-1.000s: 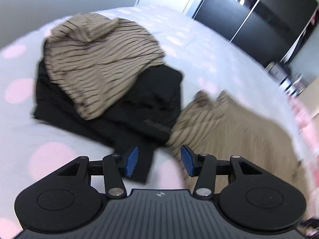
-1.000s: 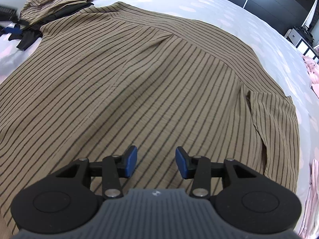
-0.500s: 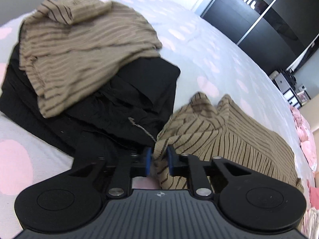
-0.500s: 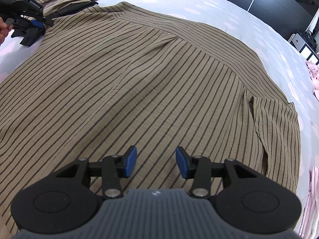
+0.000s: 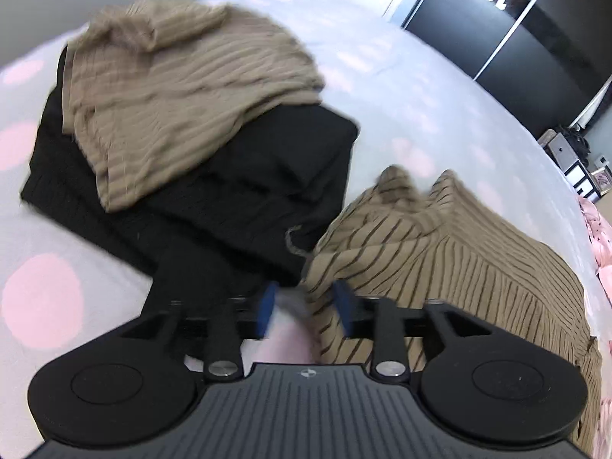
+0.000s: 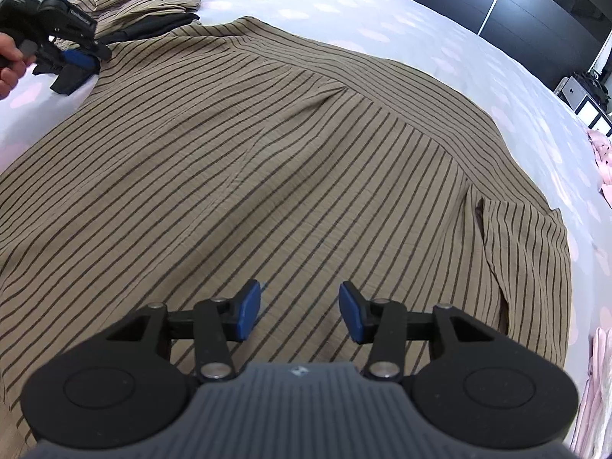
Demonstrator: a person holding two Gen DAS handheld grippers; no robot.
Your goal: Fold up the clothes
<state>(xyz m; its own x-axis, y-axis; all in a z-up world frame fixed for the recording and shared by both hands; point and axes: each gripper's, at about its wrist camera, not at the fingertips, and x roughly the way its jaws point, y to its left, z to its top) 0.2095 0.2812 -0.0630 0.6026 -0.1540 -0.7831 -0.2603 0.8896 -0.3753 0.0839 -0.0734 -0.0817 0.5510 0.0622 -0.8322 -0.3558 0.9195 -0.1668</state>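
Note:
A tan shirt with dark stripes [image 6: 306,153] lies spread flat on the bed. My right gripper [image 6: 300,311] hovers over its near part, open, with nothing gripped. The shirt's far left corner [image 5: 382,237] is bunched up, and my left gripper [image 5: 304,308] sits at it. Its jaws are opening, with the corner's edge loose between them. In the right wrist view the left gripper [image 6: 82,59] shows at the top left, held by a hand [image 6: 9,65].
Just beyond the corner sits a pile: a folded striped garment [image 5: 183,88] on black clothes [image 5: 248,176]. The bedsheet [image 5: 401,88] is white with pink dots. Pink clothes [image 6: 600,153] lie at the right edge. Dark wardrobe doors [image 5: 516,30] stand behind.
The left gripper came down to the shirt's corner and pinched it half a second ago. Its jaws have since parted. The right gripper has stayed where it was.

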